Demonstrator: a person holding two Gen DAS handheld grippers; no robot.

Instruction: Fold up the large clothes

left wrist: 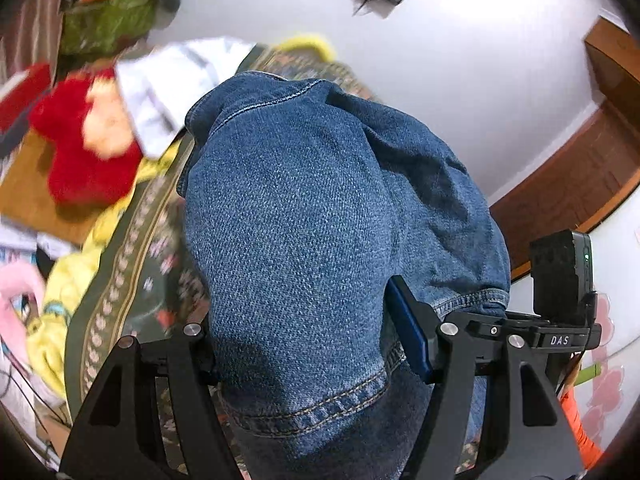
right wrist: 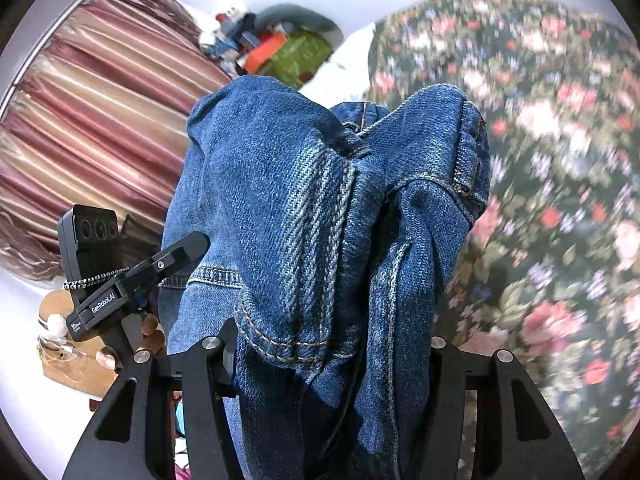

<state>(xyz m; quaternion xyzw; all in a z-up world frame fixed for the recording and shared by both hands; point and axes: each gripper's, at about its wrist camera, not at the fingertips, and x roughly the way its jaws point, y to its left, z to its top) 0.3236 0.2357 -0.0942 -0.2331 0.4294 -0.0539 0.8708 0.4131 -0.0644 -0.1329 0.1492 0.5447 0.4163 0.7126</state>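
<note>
The left gripper [left wrist: 316,344] clamps denim between its 2 fingers. The right gripper [right wrist: 332,344] pinches bunched denim likewise, the left one just beside its left finger.

One pair of blue denim jeans [left wrist: 304,216], two black grippers. One floral bedspread [right wrist: 560,184], one striped curtain [right wrist: 100,120], one red soft toy [left wrist: 80,152].

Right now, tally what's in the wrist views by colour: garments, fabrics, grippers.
Blue: 1, the denim garment, clamped by both the left gripper and the right gripper.
Red: 1, the red plush item.
Yellow: 1, the yellow cloth.
Floral: 1, the floral cover.
Striped: 1, the curtain.
Black: 2, the grippers.
Total: 7
</note>
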